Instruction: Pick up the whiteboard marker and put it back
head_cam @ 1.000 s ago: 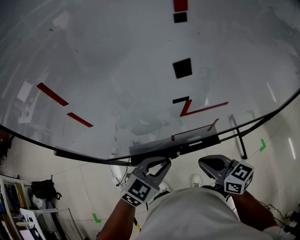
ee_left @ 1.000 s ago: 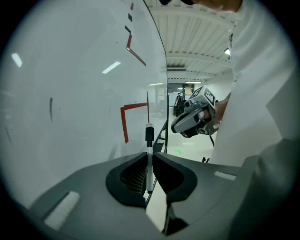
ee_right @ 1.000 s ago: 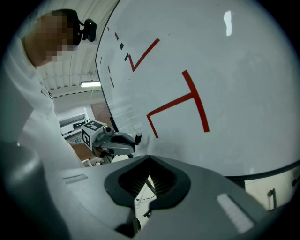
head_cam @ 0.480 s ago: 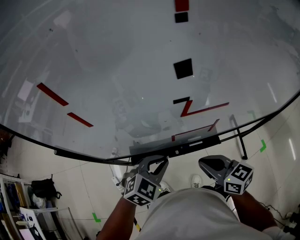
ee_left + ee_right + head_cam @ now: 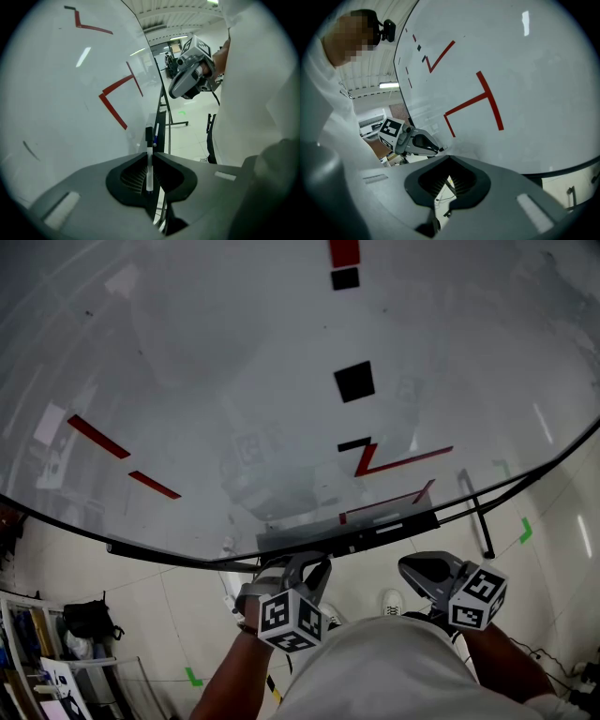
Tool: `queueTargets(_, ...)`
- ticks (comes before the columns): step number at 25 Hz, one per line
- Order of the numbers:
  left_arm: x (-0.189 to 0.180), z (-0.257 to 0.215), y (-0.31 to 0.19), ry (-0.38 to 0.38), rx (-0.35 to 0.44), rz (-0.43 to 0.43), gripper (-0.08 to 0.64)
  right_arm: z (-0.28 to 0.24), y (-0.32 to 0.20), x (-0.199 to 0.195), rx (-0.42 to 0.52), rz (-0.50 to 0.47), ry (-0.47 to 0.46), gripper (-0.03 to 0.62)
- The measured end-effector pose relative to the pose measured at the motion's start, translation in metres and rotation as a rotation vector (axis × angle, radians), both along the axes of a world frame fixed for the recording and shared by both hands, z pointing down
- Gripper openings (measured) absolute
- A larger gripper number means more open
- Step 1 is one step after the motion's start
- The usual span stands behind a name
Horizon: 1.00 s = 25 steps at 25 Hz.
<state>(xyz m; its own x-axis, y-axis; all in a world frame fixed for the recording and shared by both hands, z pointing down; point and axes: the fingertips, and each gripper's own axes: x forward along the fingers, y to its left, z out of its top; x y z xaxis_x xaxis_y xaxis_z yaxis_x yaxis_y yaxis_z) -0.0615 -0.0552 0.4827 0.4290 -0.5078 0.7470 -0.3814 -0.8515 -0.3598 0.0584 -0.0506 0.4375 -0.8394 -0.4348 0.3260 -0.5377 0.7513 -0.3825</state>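
In the head view I cannot see the whiteboard marker [image 5: 149, 161], its tail buried between the jaws of my left claw [image 5: 295, 566].

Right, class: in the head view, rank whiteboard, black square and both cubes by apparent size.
1. Whiteboard
2. Left cube and right cube, alike
3. Black square, though it sits farther off
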Motion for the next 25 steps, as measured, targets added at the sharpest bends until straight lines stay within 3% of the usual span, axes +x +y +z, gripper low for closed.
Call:
queueTargets(4, 0.001, 0.004, 0.003, -0.111, 0.0, 0.046, 0.054, 0.0, -0.001, 0.002, 0.001, 0.007, -0.004, 0.002)
queueTargets(8, -0.001, 0.009, 0.0, -0.207, 0.001, 0.037, 0.054, 0.0, -0.001, 0.001, 0.001, 0.005, -0.007, 0.002)
queueTargets(25, -0.004, 0.045, -0.01, -0.313, -0.01, 0.029, 0.054, 0.001, -0.001, 0.01, 0.0, 0.017, -0.009, 0.002)
